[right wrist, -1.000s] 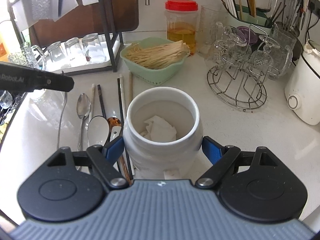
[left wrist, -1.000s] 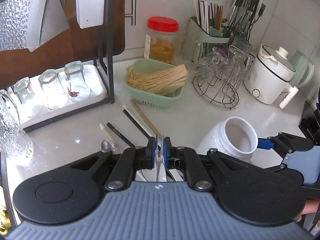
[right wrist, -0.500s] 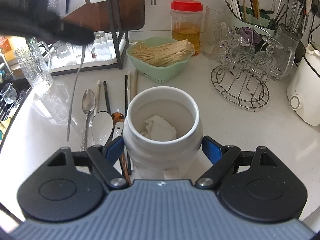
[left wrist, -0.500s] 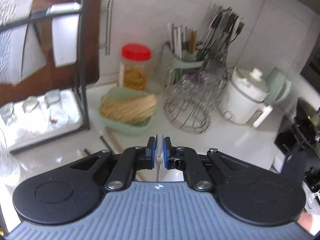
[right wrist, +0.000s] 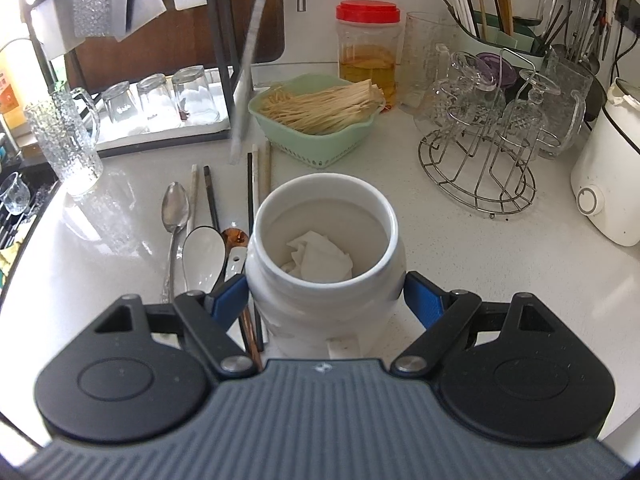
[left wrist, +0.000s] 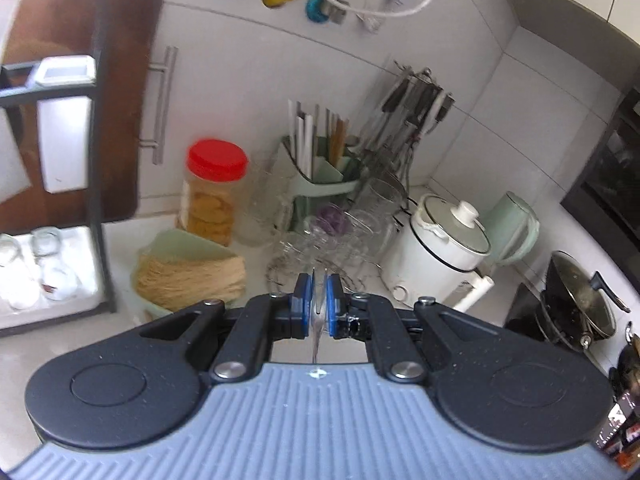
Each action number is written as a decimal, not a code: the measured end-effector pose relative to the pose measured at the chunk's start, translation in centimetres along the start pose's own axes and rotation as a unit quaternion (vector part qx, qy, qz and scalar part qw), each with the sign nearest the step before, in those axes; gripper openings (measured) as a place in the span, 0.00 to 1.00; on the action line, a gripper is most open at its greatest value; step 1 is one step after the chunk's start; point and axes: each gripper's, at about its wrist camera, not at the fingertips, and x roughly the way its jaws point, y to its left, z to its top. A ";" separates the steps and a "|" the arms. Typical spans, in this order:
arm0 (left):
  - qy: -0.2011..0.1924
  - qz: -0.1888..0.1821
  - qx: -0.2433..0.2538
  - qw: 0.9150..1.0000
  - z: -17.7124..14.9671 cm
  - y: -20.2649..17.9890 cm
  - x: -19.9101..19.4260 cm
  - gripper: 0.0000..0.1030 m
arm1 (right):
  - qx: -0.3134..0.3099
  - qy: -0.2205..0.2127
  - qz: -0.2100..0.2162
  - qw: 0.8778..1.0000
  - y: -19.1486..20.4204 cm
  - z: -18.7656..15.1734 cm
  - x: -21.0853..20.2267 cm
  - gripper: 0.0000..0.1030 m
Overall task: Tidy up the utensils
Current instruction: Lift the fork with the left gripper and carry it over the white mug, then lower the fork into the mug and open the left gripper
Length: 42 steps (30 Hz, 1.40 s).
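Pinching a thin silver metal utensil handle between blue pads, the left tool has risen off the white counter since a second ago. Only the right view shows that handle hanging above the white ceramic jar, gripped by the right tool. No writing is legible.
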 end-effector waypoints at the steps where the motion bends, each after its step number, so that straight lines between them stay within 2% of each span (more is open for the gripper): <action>1: 0.004 0.000 0.002 1.000 -0.1 -0.2 0.4 0.09 | 0.001 0.000 -0.001 1.000 0.0 0.0 0.0 0.84; 7: 0.011 -0.007 0.003 1.000 -1.5 0.6 3.1 0.09 | 0.007 -0.002 -0.005 1.000 0.1 -0.1 0.0 0.84; 13: 0.038 -0.013 0.032 0.999 -1.8 1.0 5.2 0.09 | 0.010 -0.006 -0.008 1.000 0.2 -0.1 0.0 0.84; 18: 0.073 -0.014 0.053 0.996 -2.5 0.8 5.0 0.09 | 0.009 -0.005 -0.007 1.000 0.2 -0.1 0.1 0.84; 23: 0.108 -0.010 0.038 0.993 -3.0 1.8 4.3 0.09 | 0.008 -0.005 -0.006 1.000 0.2 -0.1 0.1 0.84; 26: 0.125 -0.009 0.044 0.991 -3.3 1.8 3.9 0.09 | 0.008 -0.007 -0.005 1.000 0.2 -0.1 0.1 0.84; 36: 0.187 -0.022 0.062 0.980 -3.2 0.5 3.2 0.09 | 0.000 -0.005 0.000 1.000 0.2 -0.1 0.1 0.84; 42: 0.241 -0.028 0.064 0.968 -2.3 0.3 4.8 0.09 | -0.005 -0.003 0.003 1.000 0.1 0.0 0.1 0.84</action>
